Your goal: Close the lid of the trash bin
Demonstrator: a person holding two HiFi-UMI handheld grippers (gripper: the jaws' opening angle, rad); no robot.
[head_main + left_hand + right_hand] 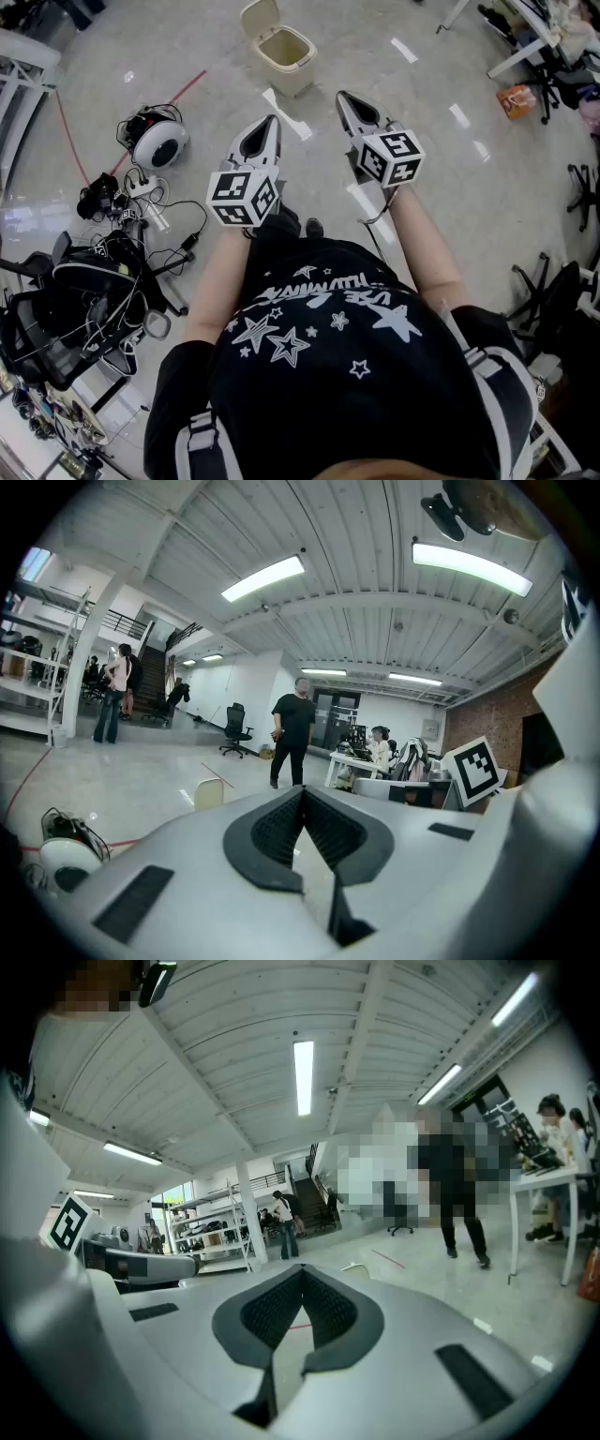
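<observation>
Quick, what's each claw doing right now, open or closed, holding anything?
Left claw: closed, tips touching, holding nothing.
Right claw: closed, tips touching, holding nothing.

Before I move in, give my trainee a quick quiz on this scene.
1. True or false: the lid of the trash bin is already down.
2. What does the left gripper hold? A: nothing, its jaws are together. B: the lid. C: a cable.
3. Fill in: in the head view, the right gripper is ___ the trash bin (touching / apart from).
Key: 1 false, the lid stands up behind the open trash bin. 2 A. 3 apart from.
</observation>
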